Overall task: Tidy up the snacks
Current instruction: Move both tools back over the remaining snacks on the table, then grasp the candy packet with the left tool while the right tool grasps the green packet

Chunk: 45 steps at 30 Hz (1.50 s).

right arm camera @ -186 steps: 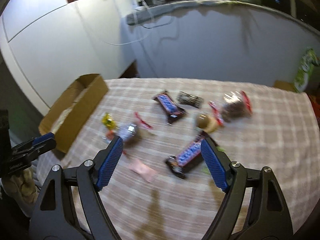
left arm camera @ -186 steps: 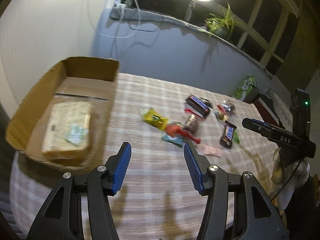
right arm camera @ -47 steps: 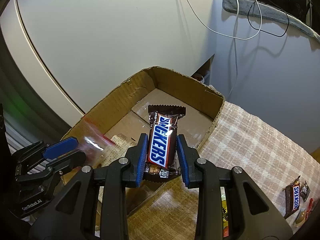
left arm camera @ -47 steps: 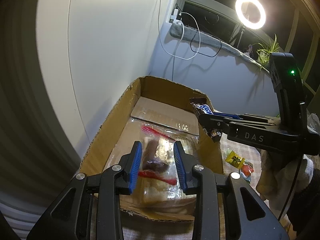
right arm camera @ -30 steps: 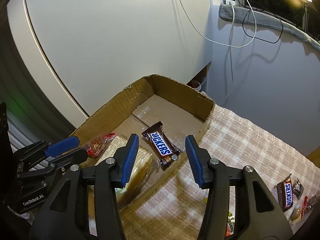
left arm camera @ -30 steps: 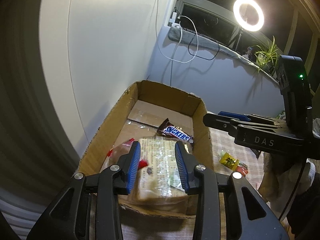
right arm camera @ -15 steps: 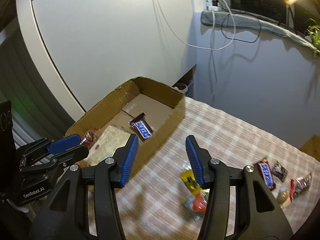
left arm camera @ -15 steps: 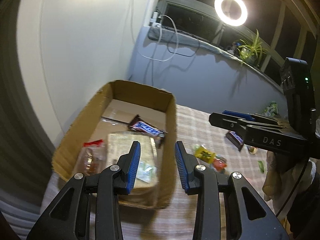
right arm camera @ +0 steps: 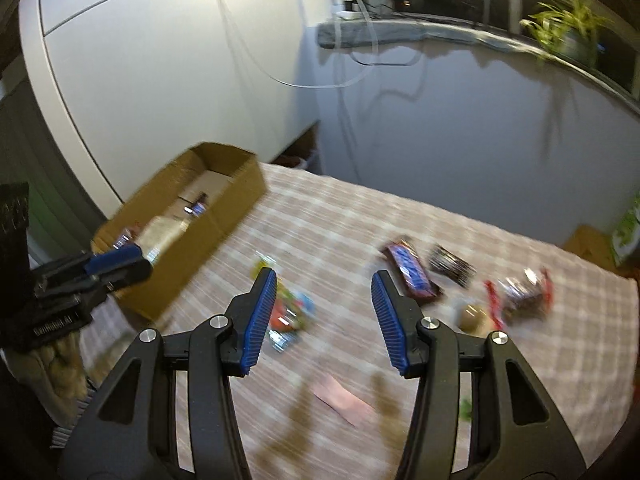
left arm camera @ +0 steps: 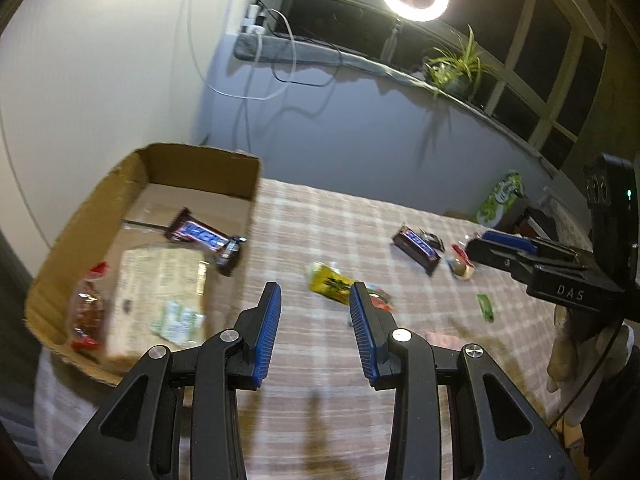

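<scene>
Where it lies boxed, Snickers bar (left arm camera: pixel 206 237) brown-and-blue.

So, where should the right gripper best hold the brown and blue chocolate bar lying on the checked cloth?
Probably the brown and blue chocolate bar is best gripped from above, across its narrow middle. It lies flat, long and thin, so the open right gripper spans its width easily.
</scene>
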### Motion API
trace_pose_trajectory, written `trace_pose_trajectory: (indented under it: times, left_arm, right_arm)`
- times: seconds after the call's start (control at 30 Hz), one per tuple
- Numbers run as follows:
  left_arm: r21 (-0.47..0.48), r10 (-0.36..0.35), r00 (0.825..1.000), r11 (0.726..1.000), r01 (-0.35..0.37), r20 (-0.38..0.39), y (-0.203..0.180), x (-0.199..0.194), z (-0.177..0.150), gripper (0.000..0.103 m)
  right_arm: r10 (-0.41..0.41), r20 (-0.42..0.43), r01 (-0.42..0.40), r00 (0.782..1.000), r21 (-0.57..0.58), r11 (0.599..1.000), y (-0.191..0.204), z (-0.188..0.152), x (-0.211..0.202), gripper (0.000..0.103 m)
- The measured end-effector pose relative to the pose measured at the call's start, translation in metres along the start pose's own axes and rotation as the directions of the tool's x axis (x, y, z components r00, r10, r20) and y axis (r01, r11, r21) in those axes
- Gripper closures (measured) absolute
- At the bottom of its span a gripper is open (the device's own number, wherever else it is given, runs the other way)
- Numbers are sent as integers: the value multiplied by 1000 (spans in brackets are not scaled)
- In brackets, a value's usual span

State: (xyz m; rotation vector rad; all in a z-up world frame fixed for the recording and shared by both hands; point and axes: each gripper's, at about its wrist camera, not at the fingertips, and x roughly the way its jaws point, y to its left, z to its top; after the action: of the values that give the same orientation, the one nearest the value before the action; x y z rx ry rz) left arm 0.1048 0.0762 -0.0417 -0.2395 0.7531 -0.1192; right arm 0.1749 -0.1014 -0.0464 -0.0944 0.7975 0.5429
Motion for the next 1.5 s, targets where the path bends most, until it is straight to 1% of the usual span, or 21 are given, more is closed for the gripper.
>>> trace_pose_trajectory:
  times: [0.3, 0.5, 0.7, 0.9, 1.07, 1.13, 1.27, 1.37, 1.43, 1.5]
  left_arm:
    - [30, -44, 997, 998, 46, -56, -27, 22, -9, 69]
    - [57, -67, 993, 996, 73, -99, -45, 38, -17, 69]
    - [71, -89, 983, 992, 101, -159, -55, 61, -23, 69]
    - [56, -94, 976, 993, 107, -198, -52, 81, -22, 69]
    - [66, -91, 971, 992, 108, -221, -50, 95, -19, 69]
    - [74, -84, 969, 992, 104, -233, -51, 103, -18, 69]
    - [114, -46, 972, 991, 74, -231, -54, 113, -15, 69]
    - [163, -14, 975, 985, 51, -222, -59, 118, -14, 63]
    - [196, 5, 976, 980, 38, -216, -63, 120, -13, 62]
    - [218, 9, 976, 975, 39, -217, -66, 123, -13, 62]
  right_arm:
    - [-108, -43, 111, 993, 76, 991, -57, -44, -18, 51]
    - [-138, -90, 147, 986, 111, 983, -84, -71, -18, 51]
    - [-138, -138, 157, 981, 132, 979, -96, -92, -10, 51]
    - [-120, -166, 148, 979, 165, 975, -105, -96, 6, 51]
    - [-110, -182, 142, 977, 174, 974, -108, -94, 18, 51]
    - [-119, -180, 149, 977, 167, 975, -108, -93, 21, 51]
    - [-130, -181, 158, 975, 151, 976, -107, -89, 25, 51]
    - [-144, -181, 169, 973, 133, 977, -106, -88, 26, 51]
    - [-151, -182, 175, 972, 124, 977, -105, -87, 28, 51]
    - [-152, -183, 175, 971, 119, 977, -106, -86, 29, 51]
